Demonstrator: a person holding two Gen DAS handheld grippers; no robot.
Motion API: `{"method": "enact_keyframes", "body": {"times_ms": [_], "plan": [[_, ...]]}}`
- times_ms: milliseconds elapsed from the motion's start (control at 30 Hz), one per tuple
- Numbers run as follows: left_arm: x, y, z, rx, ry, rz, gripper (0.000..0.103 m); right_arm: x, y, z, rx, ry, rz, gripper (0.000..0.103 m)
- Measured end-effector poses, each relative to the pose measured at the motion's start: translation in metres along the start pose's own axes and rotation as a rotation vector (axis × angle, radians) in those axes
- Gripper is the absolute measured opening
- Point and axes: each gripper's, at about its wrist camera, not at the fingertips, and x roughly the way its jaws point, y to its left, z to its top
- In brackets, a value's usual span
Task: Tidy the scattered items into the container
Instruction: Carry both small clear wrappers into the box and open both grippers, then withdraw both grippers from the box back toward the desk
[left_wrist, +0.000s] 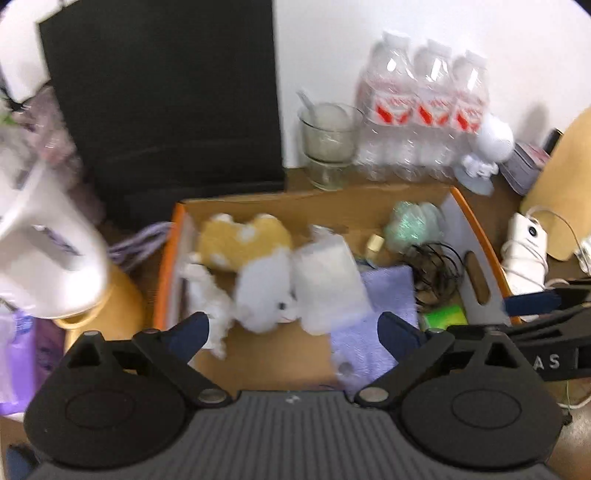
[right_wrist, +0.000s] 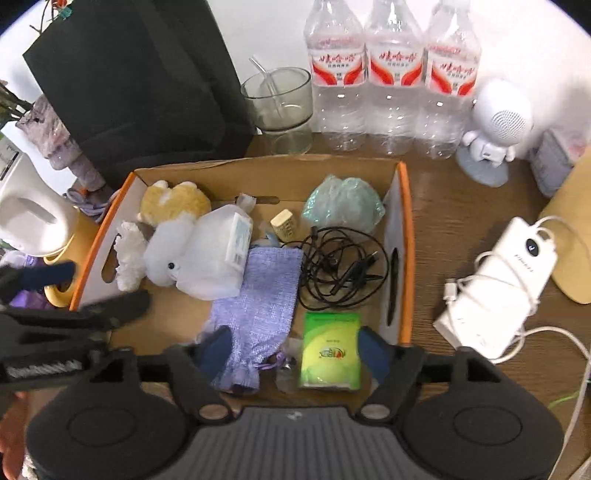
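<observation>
Cardboard box (right_wrist: 266, 170) with orange edges sits mid surface (right_wrist: 443, 206), already loaded: yellow plush (right_wrist: 173, 201) and white plush (right_wrist: 166, 254) at the left, white plastic pack (right_wrist: 218, 254) beside them, lilac knit pouch (right_wrist: 258, 306) in the middle, tangled black cable (right_wrist: 343, 266) and pale green bundle (right_wrist: 343, 203) to the right, small tan block (right_wrist: 283, 222) between, green tissue pack (right_wrist: 330, 350) at the near edge.

Right gripper (right_wrist: 295, 350) above the near rim, fingers spread, nothing pinched; pouch end and tissue pack lying loose between them. Left gripper (left_wrist: 291, 332) over the left half of the box, fingers spread wide, empty, picture blurred.

Judged: drop just made, most of the tidying done. To finish the step well: lift both grippers straight up before swinging away, keeping fingers clear of pouch cord and cable loops so nothing gets dragged back out. Then check outside the box.

White power bank (right_wrist: 506, 277) with its wrapped cable lies right of the box, a likely stray, though unclear whether it counts. Bottles (right_wrist: 391, 74), glass cup (right_wrist: 280, 99), white robot speaker (right_wrist: 495, 122) and black bag (right_wrist: 147, 74) behind, likely fixtures. White kettle (left_wrist: 44, 240) at far left.
</observation>
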Motion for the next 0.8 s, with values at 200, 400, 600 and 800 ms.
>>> {"method": "enact_keyframes", "body": {"times_ms": [200,400,600,800], "plan": [[-0.021,0.008,-0.008,-0.037,0.019,0.054,0.103,-0.018,0.022,-0.008,0.0,-0.028,-0.073,0.08],[-0.049,0.017,-0.019,-0.045,-0.02,0.059,0.103,-0.044,0.037,-0.021,-0.01,-0.083,-0.078,0.081],[-0.082,0.019,-0.039,-0.05,-0.139,0.099,0.103,-0.078,0.047,-0.042,-0.026,-0.204,-0.086,0.083],[-0.106,0.017,-0.075,-0.08,-0.328,0.105,0.103,-0.099,0.053,-0.077,-0.038,-0.373,-0.057,0.084]]}}
